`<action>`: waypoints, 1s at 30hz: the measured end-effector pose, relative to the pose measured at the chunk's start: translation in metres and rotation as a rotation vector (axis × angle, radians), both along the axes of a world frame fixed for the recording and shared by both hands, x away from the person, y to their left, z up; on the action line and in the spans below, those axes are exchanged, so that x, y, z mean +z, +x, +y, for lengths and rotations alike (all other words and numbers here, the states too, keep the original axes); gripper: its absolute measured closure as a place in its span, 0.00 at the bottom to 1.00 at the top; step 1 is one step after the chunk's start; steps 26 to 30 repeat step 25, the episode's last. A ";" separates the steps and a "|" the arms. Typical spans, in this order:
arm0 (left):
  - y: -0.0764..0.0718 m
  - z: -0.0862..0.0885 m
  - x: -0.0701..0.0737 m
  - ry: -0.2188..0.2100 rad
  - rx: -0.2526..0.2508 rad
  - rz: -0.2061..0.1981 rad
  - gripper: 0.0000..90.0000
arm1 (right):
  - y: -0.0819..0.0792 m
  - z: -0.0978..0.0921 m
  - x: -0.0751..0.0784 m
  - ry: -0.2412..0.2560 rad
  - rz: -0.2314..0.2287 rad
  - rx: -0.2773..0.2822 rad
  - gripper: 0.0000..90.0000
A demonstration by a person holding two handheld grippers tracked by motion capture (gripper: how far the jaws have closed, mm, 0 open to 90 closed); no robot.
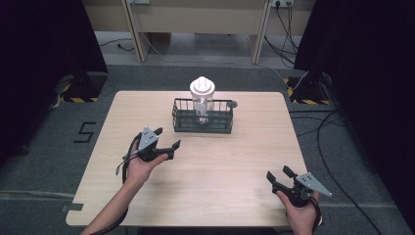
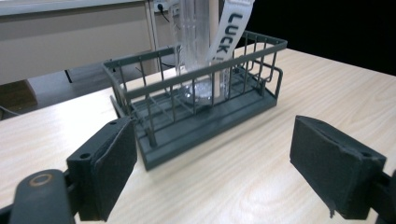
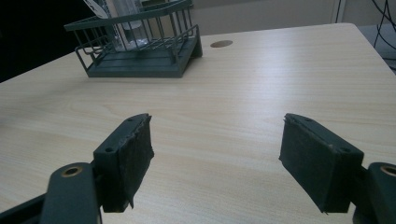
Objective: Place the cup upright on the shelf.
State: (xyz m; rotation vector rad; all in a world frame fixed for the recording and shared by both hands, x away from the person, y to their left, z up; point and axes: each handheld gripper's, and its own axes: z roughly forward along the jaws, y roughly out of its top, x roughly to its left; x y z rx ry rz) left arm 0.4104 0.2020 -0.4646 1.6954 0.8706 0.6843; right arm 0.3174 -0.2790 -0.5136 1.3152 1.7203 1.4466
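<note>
High view: a dark wire basket (image 1: 203, 117) stands on the far middle of the table (image 1: 225, 181), with a clear bottle (image 1: 202, 98) upright inside it (white lid on top). Left gripper (image 1: 165, 140) is held above the table just short of the basket's left end, jaws spread wide and holding nothing. Left gripper view looks between the pads at the basket (image 2: 196, 102) and the bottle (image 2: 196, 46), which bears a white strap. Right gripper (image 1: 278, 174) sits near the table's front right corner, well apart from the basket, jaws likewise spread and bare.
</note>
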 end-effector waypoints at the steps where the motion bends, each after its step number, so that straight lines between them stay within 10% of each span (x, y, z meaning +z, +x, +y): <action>1: -0.003 0.002 -0.002 0.000 0.002 0.002 0.16 | 0.000 0.000 0.000 0.000 0.000 0.000 0.29; 15: -0.042 0.042 -0.031 -0.016 0.054 0.021 0.16 | 0.000 0.001 0.000 -0.005 0.001 -0.007 0.29; 30: -0.053 0.042 -0.038 -0.060 0.041 0.022 0.16 | 0.000 0.002 0.000 -0.022 0.000 0.007 0.28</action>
